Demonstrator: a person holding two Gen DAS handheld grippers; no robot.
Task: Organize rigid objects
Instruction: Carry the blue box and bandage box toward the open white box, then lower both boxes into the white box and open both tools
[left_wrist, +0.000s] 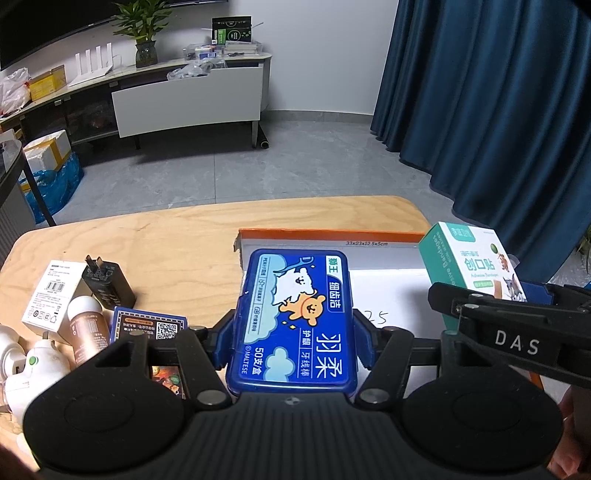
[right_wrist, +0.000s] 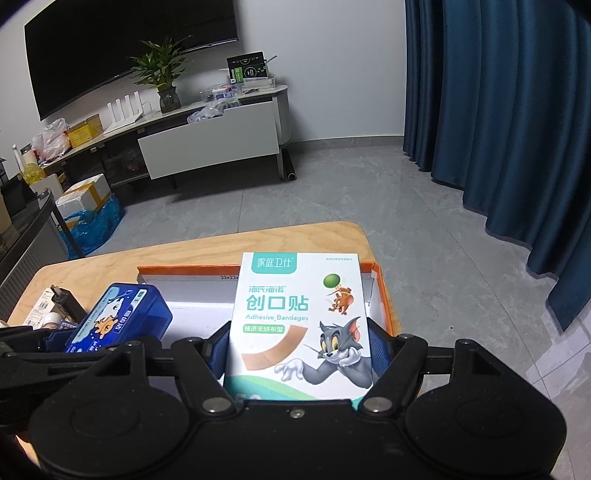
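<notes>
My left gripper (left_wrist: 293, 334) is shut on a blue floss-pick box (left_wrist: 295, 317) and holds it above the near left part of an open white box with an orange rim (left_wrist: 332, 233). My right gripper (right_wrist: 299, 350) is shut on a white and teal adhesive bandage box (right_wrist: 299, 317), held upright over the same orange-rimmed box (right_wrist: 384, 295). The bandage box shows at the right in the left wrist view (left_wrist: 472, 269). The floss box shows at the left in the right wrist view (right_wrist: 118, 317).
On the wooden table (left_wrist: 166, 240) left of the box lie a black charger (left_wrist: 109, 282), a white carton (left_wrist: 51, 299), a brown bottle (left_wrist: 88, 332), a blue card box (left_wrist: 147, 326) and white plugs (left_wrist: 26, 369). Blue curtains (left_wrist: 498, 110) hang at the right.
</notes>
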